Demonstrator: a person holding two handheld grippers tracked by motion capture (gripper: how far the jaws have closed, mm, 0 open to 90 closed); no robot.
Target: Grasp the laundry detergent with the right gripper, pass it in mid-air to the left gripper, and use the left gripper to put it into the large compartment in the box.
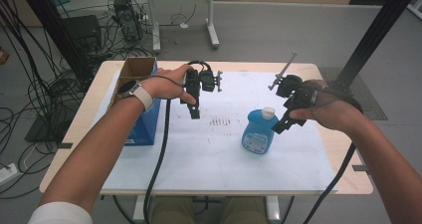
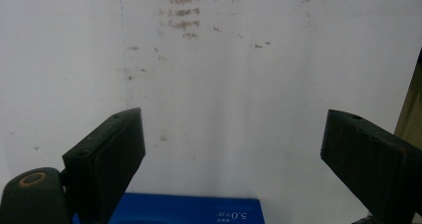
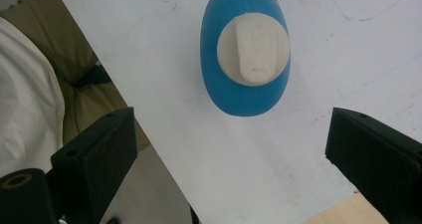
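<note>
A blue bottle [image 1: 259, 134] with a white cap stands upright on the white sheet [image 1: 219, 154], right of centre. My right gripper [image 1: 280, 128] hangs just to its right and above, tilted down toward it. In the right gripper view the bottle [image 3: 225, 92] appears from above, cap [image 3: 253, 48] toward me, beyond my right gripper [image 3: 231, 129], whose jaws stand open with nothing between them. My left gripper [image 1: 194, 112] points down over the sheet's middle-left. It is open and empty [image 2: 234, 134] over bare, smudged sheet.
A blue box [image 1: 144, 124] with an open cardboard top stands at the table's left, close to my left forearm; its edge [image 2: 189, 211] shows below the left jaws. The wooden table edge [image 1: 348, 184] frames the sheet. Cables trail off the front. Floor cables and a desk lie beyond.
</note>
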